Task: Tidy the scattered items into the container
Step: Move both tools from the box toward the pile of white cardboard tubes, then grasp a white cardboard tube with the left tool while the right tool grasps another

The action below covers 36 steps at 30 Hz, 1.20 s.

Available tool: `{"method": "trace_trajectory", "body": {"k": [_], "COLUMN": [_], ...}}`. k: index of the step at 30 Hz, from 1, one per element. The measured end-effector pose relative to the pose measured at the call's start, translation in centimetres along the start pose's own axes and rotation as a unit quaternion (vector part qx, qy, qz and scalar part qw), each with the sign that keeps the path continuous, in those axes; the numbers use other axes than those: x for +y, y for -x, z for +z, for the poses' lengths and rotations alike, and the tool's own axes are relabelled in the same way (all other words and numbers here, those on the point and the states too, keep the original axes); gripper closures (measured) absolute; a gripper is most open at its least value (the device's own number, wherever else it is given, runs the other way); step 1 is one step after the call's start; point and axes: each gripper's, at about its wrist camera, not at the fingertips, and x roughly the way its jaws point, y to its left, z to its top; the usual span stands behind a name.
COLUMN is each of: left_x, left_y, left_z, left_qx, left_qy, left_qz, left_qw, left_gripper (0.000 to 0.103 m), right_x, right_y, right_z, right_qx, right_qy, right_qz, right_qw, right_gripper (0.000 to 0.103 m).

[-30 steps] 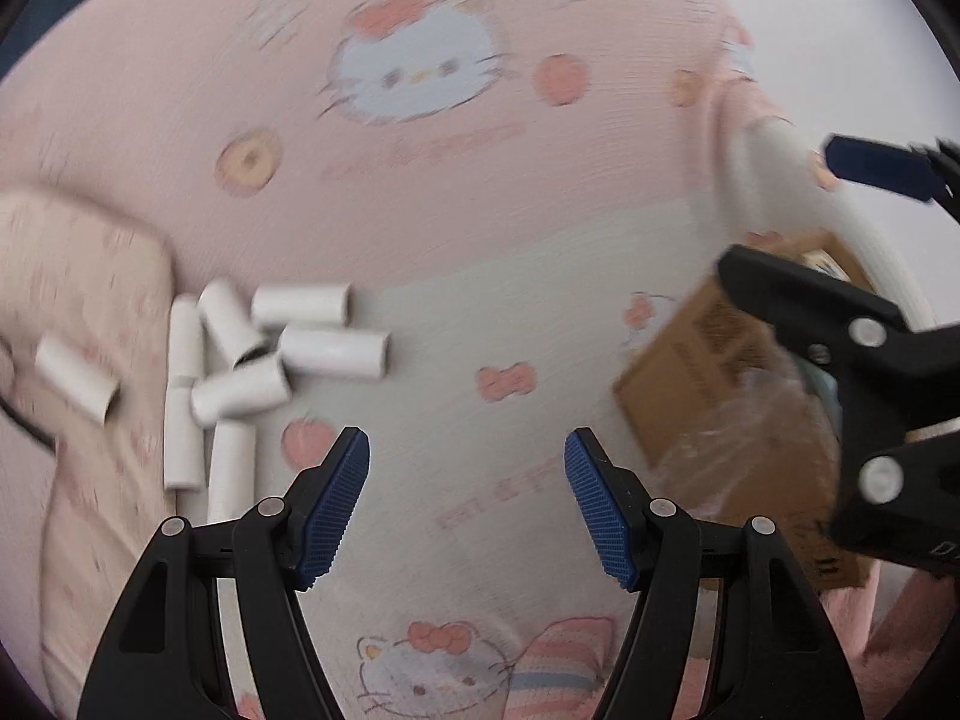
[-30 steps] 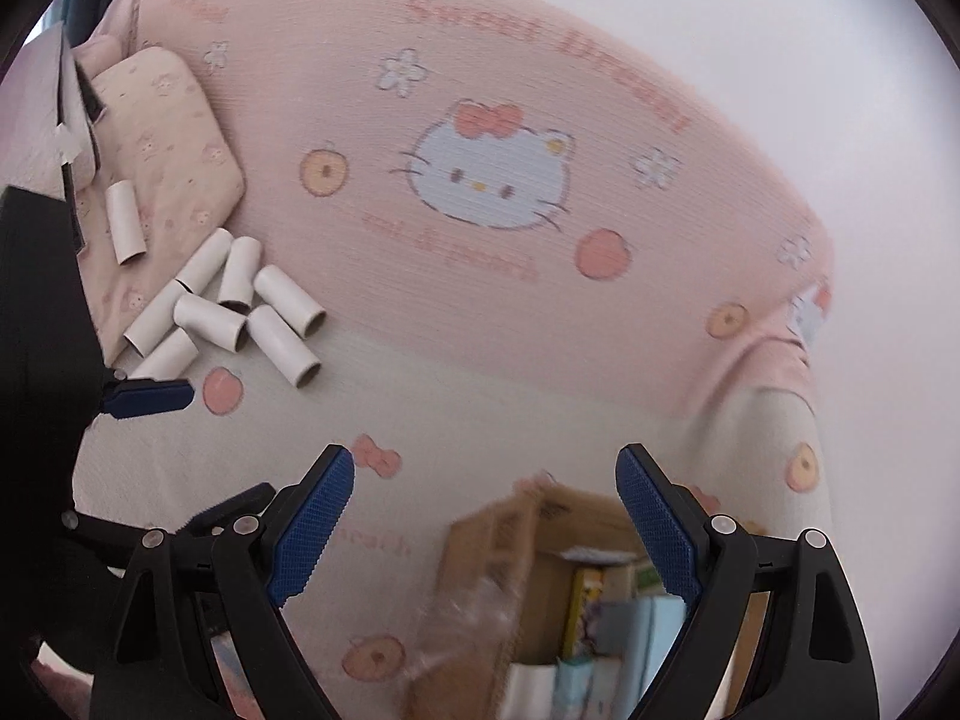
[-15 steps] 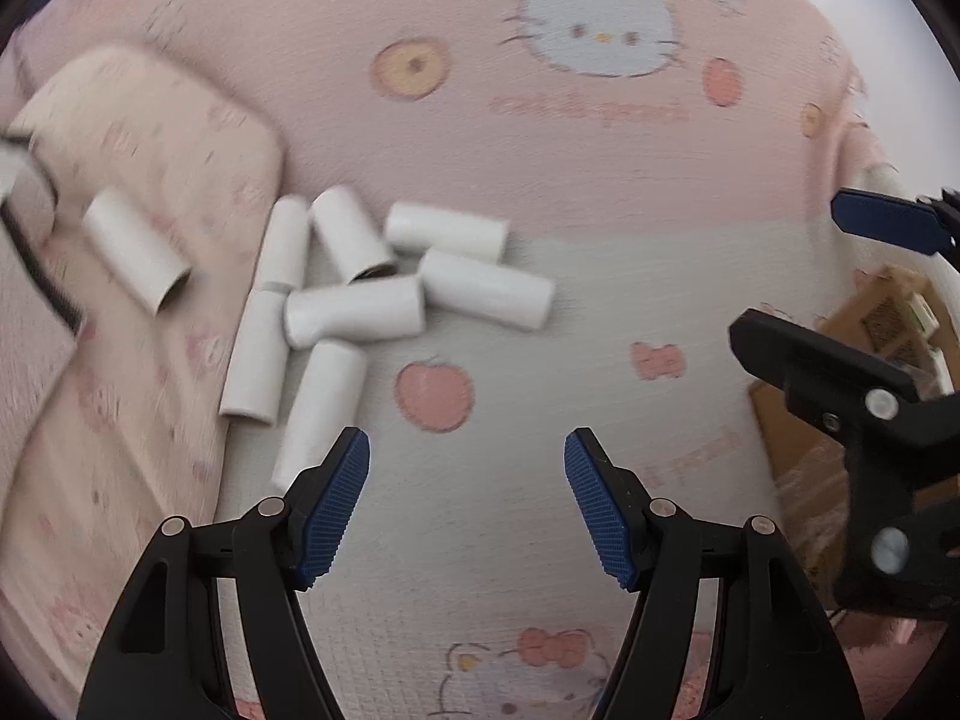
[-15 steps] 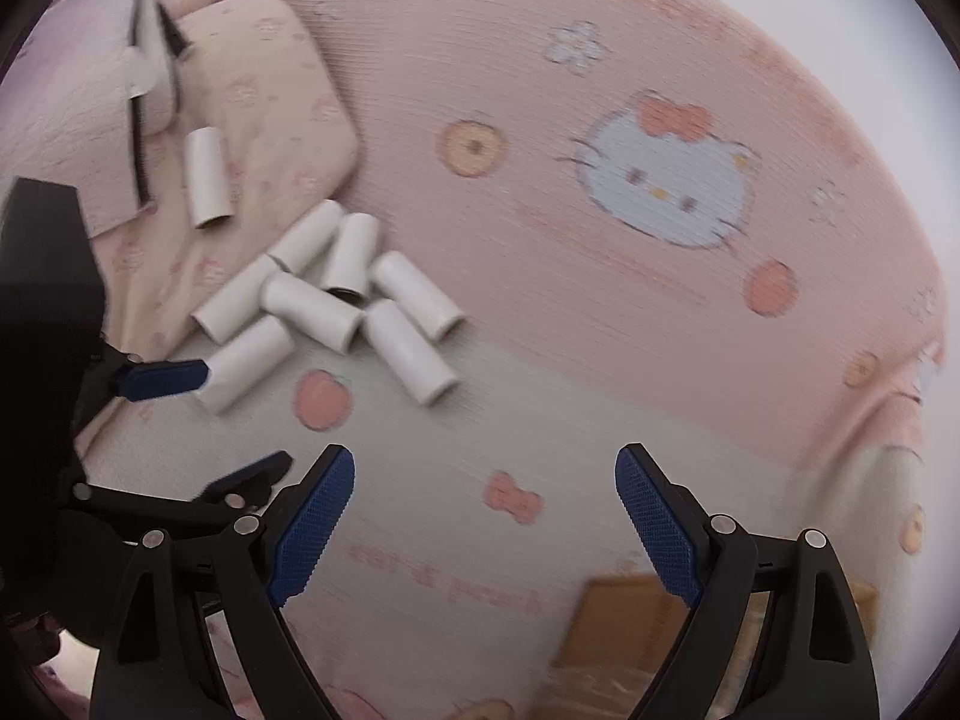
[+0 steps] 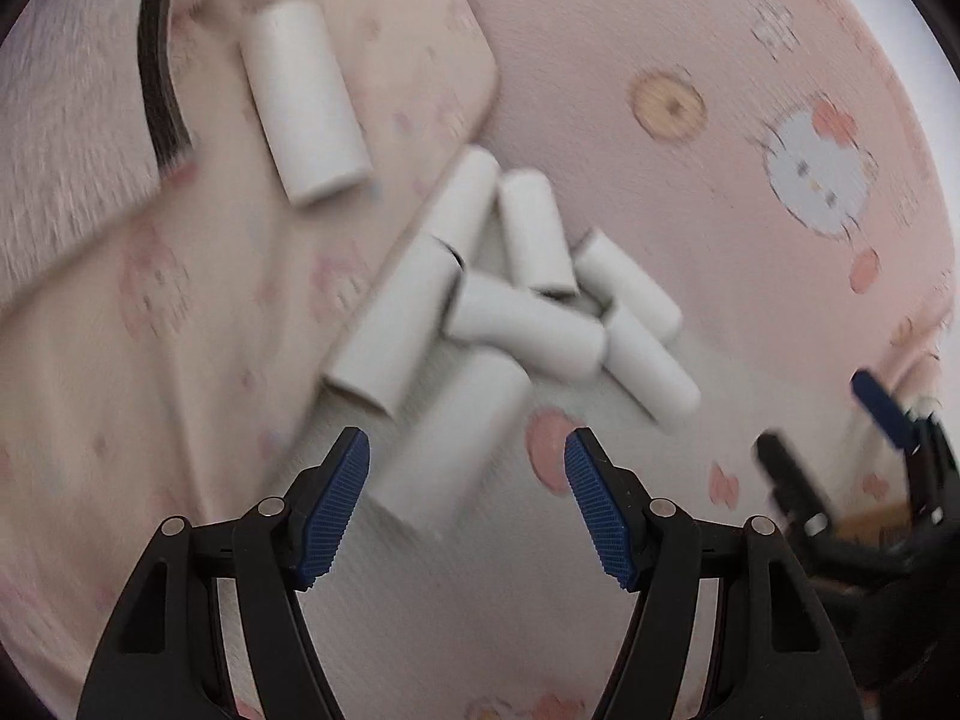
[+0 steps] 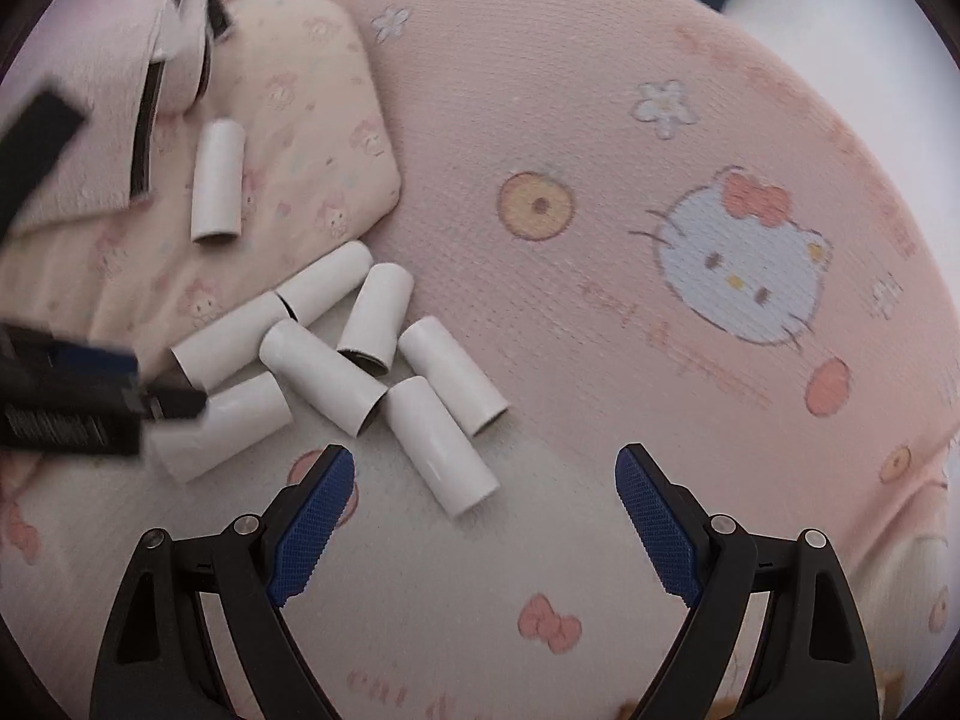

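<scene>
White cardboard tubes [image 6: 354, 354] cluster left of centre on the Hello Kitty bedsheet [image 6: 600, 120], its pink lettering unreadable. Left claw [image 5: 468, 495] and right claw [image 6: 483, 525] both spread, empty.

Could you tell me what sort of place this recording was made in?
Most likely a bedroom, on a bed: a pink cartoon-cat blanket covers the surface, a small printed pillow lies at one side, and white cardboard tubes are scattered across the soft fabric.
</scene>
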Motion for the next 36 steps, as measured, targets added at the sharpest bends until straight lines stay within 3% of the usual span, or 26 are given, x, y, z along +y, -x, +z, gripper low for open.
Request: {"method": "trace_trajectory", "body": {"k": [4,6,11,15,18,22,24,26,32,36], "left_x": [-0.8,-1.7,-2.6,-1.0,0.4,1.2,1.1,1.5,2.6,2.3], "left_y": [0.8,0.8,0.0,-0.9,-1.6,-2.2,-2.7,-3.1,-4.5,-4.5], "left_z": [2.7,4.2,6.7,8.7,9.5,10.2,10.7,10.9,11.3,11.1], "left_qx": [-0.067,-0.11,-0.154,-0.147,-0.132,-0.127,-0.131,-0.124,-0.097,-0.103], "left_qy": [-0.013,-0.031,-0.045,-0.003,0.033,0.056,0.057,0.055,0.078,0.073], "left_qz": [0.037,0.074,0.139,0.174,0.169,0.18,0.19,0.202,0.19,0.193], "left_qw": [0.997,0.9907,0.9772,0.9737,0.9761,0.9739,0.9714,0.9699,0.974,0.973], "left_gripper": [0.031,0.031,0.031,0.031,0.031,0.032,0.04,0.043,0.05,0.05], "right_x": [0.6,0.6,0.6,0.2,-0.8,-2.3,-3.0,-3.2,-2.1,-2.1], "right_y": [-3.1,-4.5,-7.1,-8.4,-9.8,-11.5,-12.3,-12.7,-13.6,-14.3], "right_z": [0.0,-0.1,-0.7,-1.1,-1.4,-1.9,-2.1,-2.2,-2.1,-2.3], "right_qx": [0.014,0.027,0.06,0.084,0.107,0.124,0.125,0.122,0.118,0.122], "right_qy": [0.017,0.015,0.024,0.012,-0.04,-0.115,-0.147,-0.154,-0.098,-0.091], "right_qz": [0.0,0.004,-0.01,0.005,0.055,0.097,0.121,0.12,0.094,0.078], "right_qw": [1.0,1.0,0.998,0.996,0.992,0.981,0.974,0.973,0.984,0.985], "right_gripper": [0.015,0.015,0.015,0.019,0.027,0.027,0.028,0.028,0.029,0.039]}}
